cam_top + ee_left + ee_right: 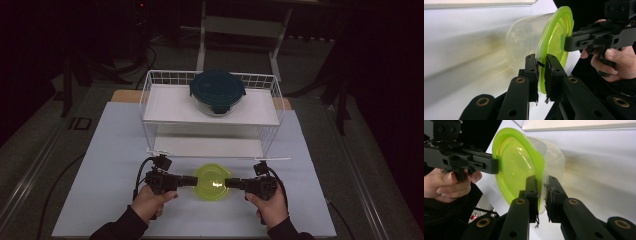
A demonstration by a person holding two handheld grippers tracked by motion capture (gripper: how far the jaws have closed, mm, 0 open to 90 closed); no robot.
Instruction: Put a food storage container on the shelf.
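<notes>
**Both grippers clamp green-lidded tub in front of the wire rack**

High view: I have the round clear plastic container with the lime-green lid [212, 182] pinched from both sides just in front of the white two-tier wire rack [212, 112], lid up. The left gripper [195, 181] bites the rim on the rack's left-hand side, the right gripper [227, 183] on the opposite side. A round glass container with a dark teal clip lid [217, 92] already sits on the rack's upper shelf; the lower shelf, nearest my container, shows nothing on it. The pale tabletop [100, 150] carries rack and all.

Left gripper view: my jaws are drawn in narrow on the green lid's edge [541, 75], pads pressing either face of the rim. The clear tub points towards the rack's shelf edge at top, and the other gripper [569, 43] holds the far rim.

Right gripper view: the same narrow grip on the rim [541, 195], with the left gripper [495, 166] clamped opposite.

By my reading the grasp is done; whether the base has left the table I cannot tell. Carrying it to the rack and setting it on a shelf remain.
</notes>
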